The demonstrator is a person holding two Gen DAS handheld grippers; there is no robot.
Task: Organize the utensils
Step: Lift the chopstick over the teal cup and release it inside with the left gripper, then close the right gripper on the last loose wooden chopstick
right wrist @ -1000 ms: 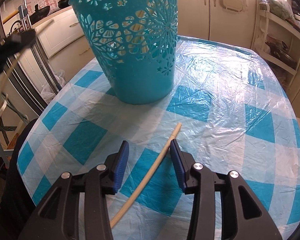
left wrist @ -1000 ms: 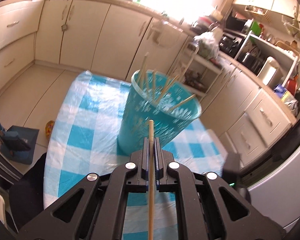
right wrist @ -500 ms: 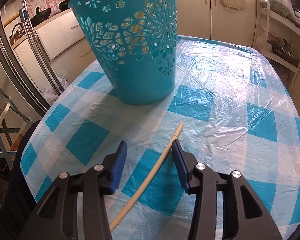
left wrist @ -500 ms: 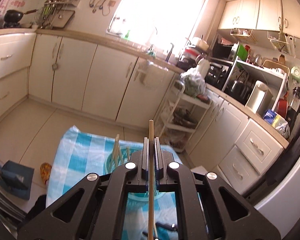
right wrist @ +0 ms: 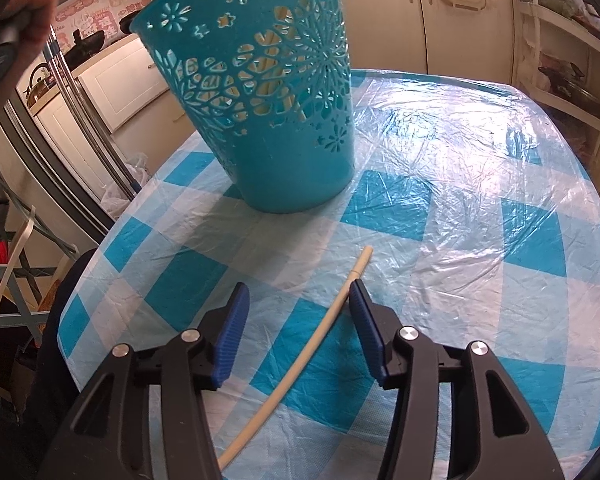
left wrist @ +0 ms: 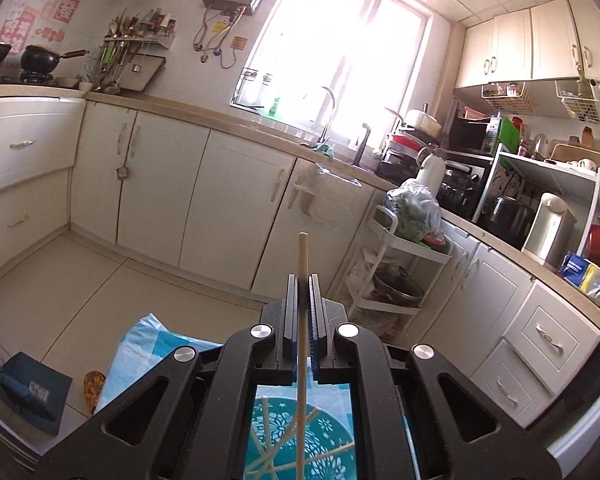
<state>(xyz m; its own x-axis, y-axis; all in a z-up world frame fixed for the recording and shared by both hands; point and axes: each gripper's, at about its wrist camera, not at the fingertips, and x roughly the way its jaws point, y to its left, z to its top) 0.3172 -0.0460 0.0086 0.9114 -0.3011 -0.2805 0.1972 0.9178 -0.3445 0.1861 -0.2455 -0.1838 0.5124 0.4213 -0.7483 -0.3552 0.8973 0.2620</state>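
Note:
My left gripper (left wrist: pixel 303 280) is shut on a wooden chopstick (left wrist: pixel 302 264) and holds it above the teal basket (left wrist: pixel 324 436), whose inside shows several chopsticks below the jaws. In the right wrist view the same teal cut-out basket (right wrist: pixel 284 152) stands on the blue-checked tablecloth (right wrist: pixel 460 184). A pale chopstick (right wrist: pixel 320 336) lies on the cloth between the fingers of my right gripper (right wrist: pixel 298 296). Its jaws are opening, and the right blue pad (right wrist: pixel 364 320) sits close beside the stick without a grip on it.
A person's hand (right wrist: pixel 32 12) shows at the top left of the right wrist view. Kitchen cabinets (left wrist: pixel 228 200), a white trolley (left wrist: pixel 396 264) and a counter with appliances (left wrist: pixel 540 224) ring the table. A folding chair (right wrist: pixel 16 264) stands by the table's left edge.
My left gripper rose and tilted up with its chopstick, so the basket dropped from ahead of it to below it. My right gripper's jaws spread wider around the lying chopstick.

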